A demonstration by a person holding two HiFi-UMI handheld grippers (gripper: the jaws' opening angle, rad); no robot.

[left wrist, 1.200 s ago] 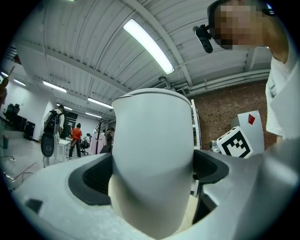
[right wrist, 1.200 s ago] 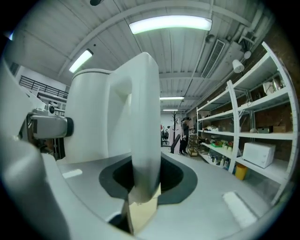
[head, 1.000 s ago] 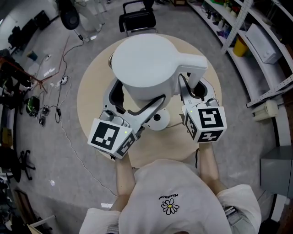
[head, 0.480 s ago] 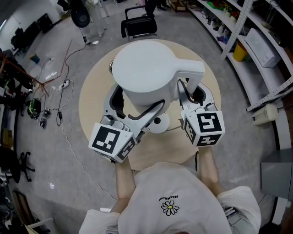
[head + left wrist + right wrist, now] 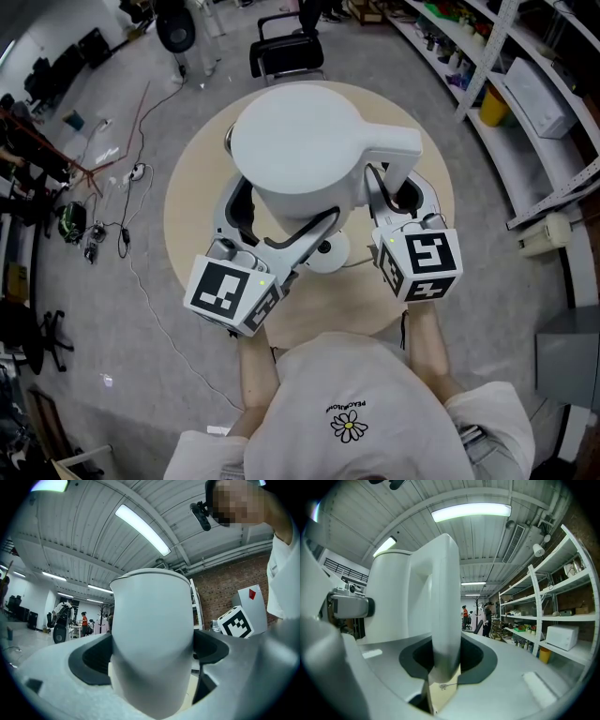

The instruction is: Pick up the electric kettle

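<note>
Left gripper point(image 5: 152, 656) jaws clamped across the kettle point(image 5: 295, 141) body. Right gripper point(image 5: 445, 660) jaws half-open, gripping its handle point(image 5: 443, 597). Kettle is above the worktop point(image 5: 187, 216).

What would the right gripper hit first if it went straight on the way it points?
The handle of the electric kettle, which the right gripper holds clamped between its jaws; the rest of the kettle lies just beyond.
</note>
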